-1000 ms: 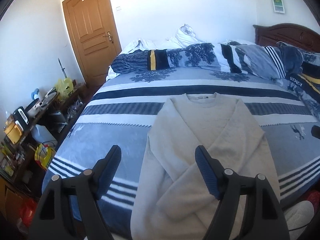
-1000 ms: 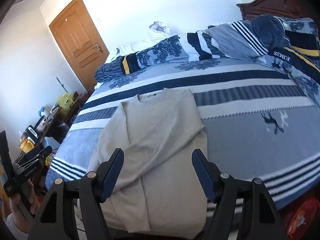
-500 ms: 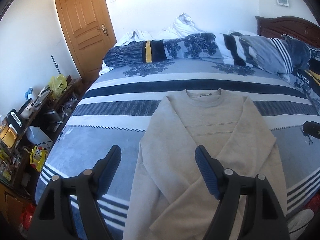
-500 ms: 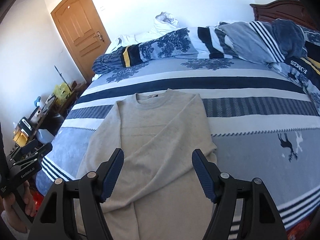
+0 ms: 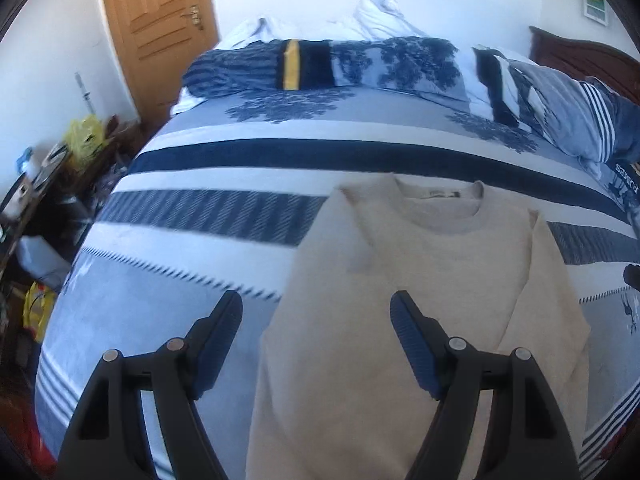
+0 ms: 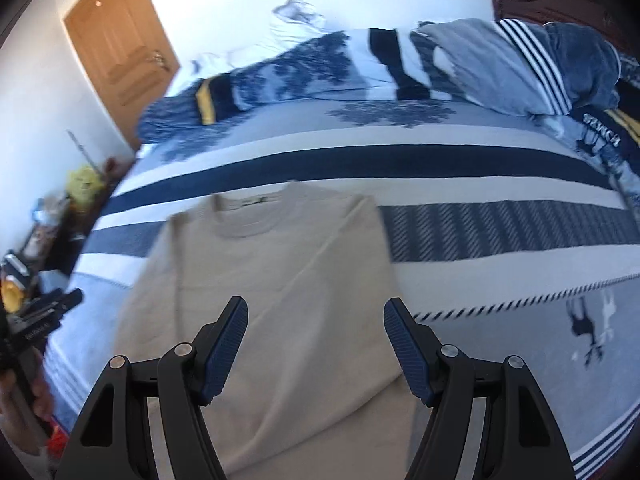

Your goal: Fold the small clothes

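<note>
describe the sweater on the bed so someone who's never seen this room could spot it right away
Start at the wide bed with its blue and white striped cover. Near its front edge a beige sweater lies flat, round collar toward the piled bedding. It is the only plain, pale, unpatterned fabric there.

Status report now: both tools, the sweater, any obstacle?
Left tool open, empty. Right tool open, empty. Beige sweater flat on bed, sleeves folded in. Nothing in the way.
</note>
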`<state>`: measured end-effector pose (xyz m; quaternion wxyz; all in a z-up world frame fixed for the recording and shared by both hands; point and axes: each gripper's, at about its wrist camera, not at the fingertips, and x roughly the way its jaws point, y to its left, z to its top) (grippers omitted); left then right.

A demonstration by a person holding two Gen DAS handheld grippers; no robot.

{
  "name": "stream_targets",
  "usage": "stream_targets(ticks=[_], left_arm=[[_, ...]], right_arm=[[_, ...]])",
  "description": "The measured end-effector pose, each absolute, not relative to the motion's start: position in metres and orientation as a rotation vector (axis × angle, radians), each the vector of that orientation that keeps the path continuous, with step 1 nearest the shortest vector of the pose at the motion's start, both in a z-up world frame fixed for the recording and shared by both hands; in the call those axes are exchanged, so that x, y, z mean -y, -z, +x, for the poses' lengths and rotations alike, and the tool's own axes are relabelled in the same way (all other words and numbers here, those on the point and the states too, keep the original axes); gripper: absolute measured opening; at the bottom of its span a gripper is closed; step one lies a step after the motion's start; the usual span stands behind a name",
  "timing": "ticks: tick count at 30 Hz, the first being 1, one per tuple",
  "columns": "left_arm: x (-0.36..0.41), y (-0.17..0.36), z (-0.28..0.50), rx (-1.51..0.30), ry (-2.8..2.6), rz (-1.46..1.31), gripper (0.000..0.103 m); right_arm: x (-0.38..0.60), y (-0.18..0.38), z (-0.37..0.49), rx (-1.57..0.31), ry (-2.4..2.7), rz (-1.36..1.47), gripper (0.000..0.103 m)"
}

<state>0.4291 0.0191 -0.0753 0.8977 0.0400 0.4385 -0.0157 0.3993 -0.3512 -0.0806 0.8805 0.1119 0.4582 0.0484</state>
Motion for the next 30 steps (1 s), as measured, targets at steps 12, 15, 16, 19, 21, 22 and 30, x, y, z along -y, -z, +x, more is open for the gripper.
stream_targets(ticks=[12, 15, 16, 19, 21, 22, 30], left_arm=[[-0.001, 0.106, 0.508, -0.96, 0.062, 0.049, 0.075], [0.004, 0.117, 0.526, -0.965, 0.092, 0.054, 0.075], [0.004, 0.122, 0.535, -0.969, 0.105, 0.05, 0.075], [-0.002, 0.132, 0.561, -0.98, 0.122, 0.012, 0.075], [-0.009, 0.139, 0.578, -1.004, 0.13, -0.002, 0.075], [-0.011, 0.142, 0.584, -1.012, 0.122, 0.0, 0.075], [-0.019, 0.196, 0.639, -1.184, 0.12, -0.048, 0.075]], right_arm=[[0.34, 0.1, 0.451, -0.937, -0.088, 0.15, 0.075], [0.341, 0.108, 0.464, -0.947, -0.097, 0.15, 0.075], [0.341, 0.11, 0.468, -0.952, -0.101, 0.151, 0.075], [0.354, 0.129, 0.494, -0.985, -0.189, 0.224, 0.075], [0.368, 0.145, 0.512, -1.014, -0.227, 0.298, 0.075], [0.375, 0.152, 0.521, -1.022, -0.228, 0.322, 0.075], [0.411, 0.205, 0.589, -1.148, -0.226, 0.499, 0.075]])
